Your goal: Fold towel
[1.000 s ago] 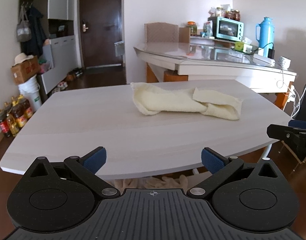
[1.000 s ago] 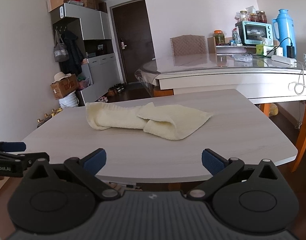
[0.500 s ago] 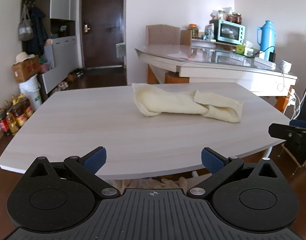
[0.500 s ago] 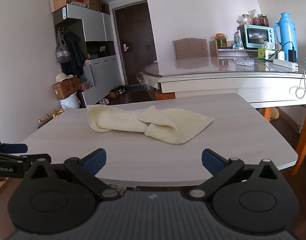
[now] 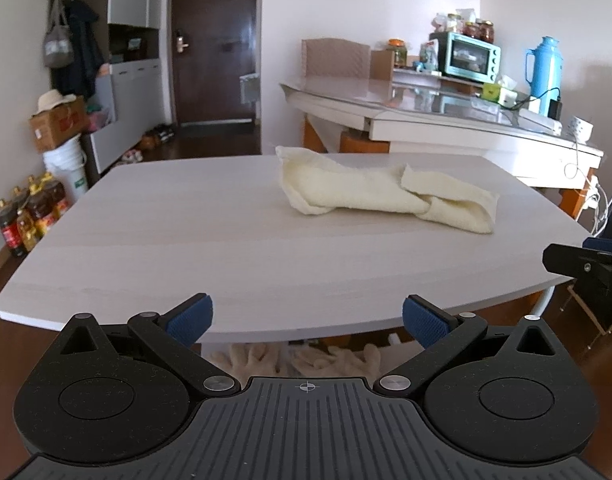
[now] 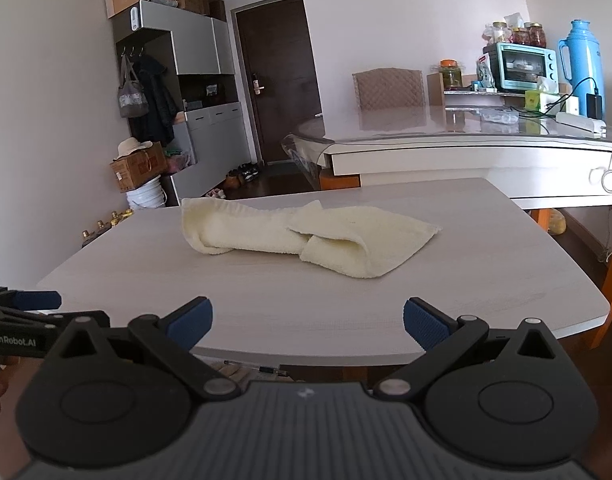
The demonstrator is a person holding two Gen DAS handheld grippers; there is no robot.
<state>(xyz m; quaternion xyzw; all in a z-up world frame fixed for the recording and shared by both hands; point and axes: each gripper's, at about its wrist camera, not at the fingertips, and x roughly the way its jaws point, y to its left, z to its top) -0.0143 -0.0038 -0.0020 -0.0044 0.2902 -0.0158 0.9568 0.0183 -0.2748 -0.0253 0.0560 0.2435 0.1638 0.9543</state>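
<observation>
Rumpled towel (image 5: 386,196) on table (image 5: 185,240)

A home: toaster oven (image 5: 470,60), thermos (image 5: 542,74), coat hooks (image 6: 131,53).

The table (image 5: 225,240) is viewed from its near edge by both wrist cameras, level and forward-facing. The towel (image 5: 382,196) (image 6: 306,236) is shared, well ahead

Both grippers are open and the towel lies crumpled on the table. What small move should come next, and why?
Probably bring both grippers forward toward the towel. The left gripper and right gripper are open at the near edge of the table, touching nothing. The towel lies bunched, one end lapped over itself, so it likely needs spreading before any fold.
</observation>
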